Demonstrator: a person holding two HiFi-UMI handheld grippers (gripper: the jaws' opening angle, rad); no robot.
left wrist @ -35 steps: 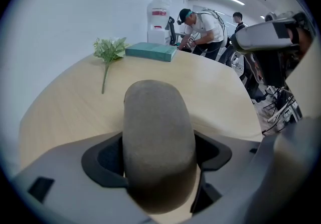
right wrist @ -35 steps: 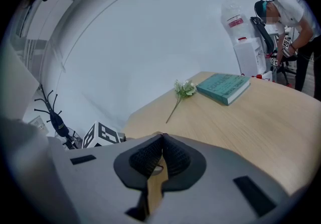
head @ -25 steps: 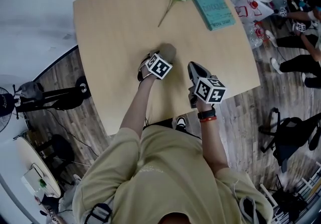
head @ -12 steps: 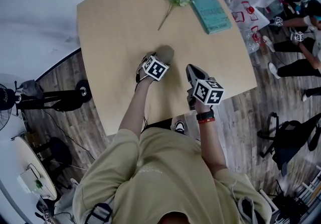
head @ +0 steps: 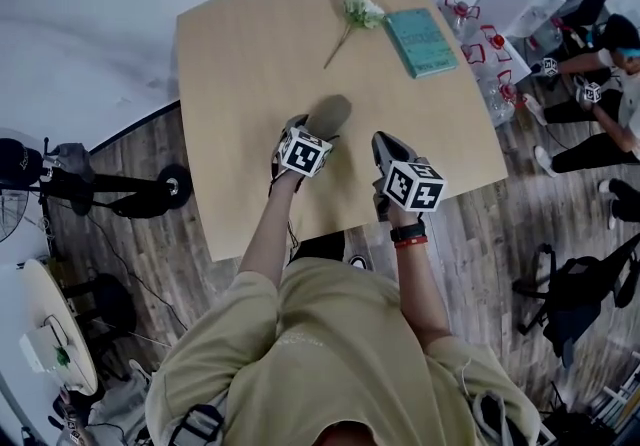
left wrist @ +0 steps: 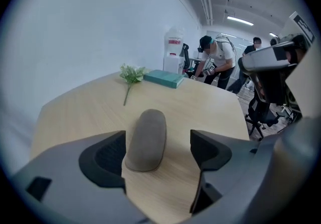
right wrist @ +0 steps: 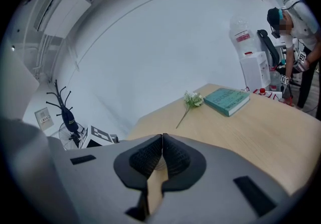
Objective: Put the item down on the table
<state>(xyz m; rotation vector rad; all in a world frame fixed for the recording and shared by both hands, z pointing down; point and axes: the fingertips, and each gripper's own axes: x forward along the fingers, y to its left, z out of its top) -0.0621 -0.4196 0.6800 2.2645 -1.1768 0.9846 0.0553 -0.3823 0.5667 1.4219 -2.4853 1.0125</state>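
Already down: the item lies lengthwise in the open left tool

So the item (left wrist: 146, 139), a smooth grey-brown oblong lump, rests flat on the tabletop (head: 250, 54), near the edge closest to the person. Its long axis runs straight away from the left tool (left wrist: 158, 150), almost in line with the jaws, with the far end leaning slightly toward the view's right. It sits inside the gap rather than ahead of it. Its rear half is between the two pads, tight against the pad on the view's left; I cannot tell whether they touch. A clear strip of wood separates it from the other pad.

The left tool's jaws stand wide apart, so nothing is gripped. By my reading the placing is done, and what remains is a straight pull back along that same axis. A sideways drift would likely nudge the lump with the near pad.

From the head view the item (head: 328, 116) pokes out just beyond the left tool (head: 310, 134). The right tool (head: 383, 141) hangs just beside it over the tabletop. In its own view the right tool (right wrist: 161, 150) is clenched, pads meeting on nothing. The left tool is plainly the nearer one.

A flower (head: 355, 9) and a teal book (head: 420, 41) lie well apart, at the far side.
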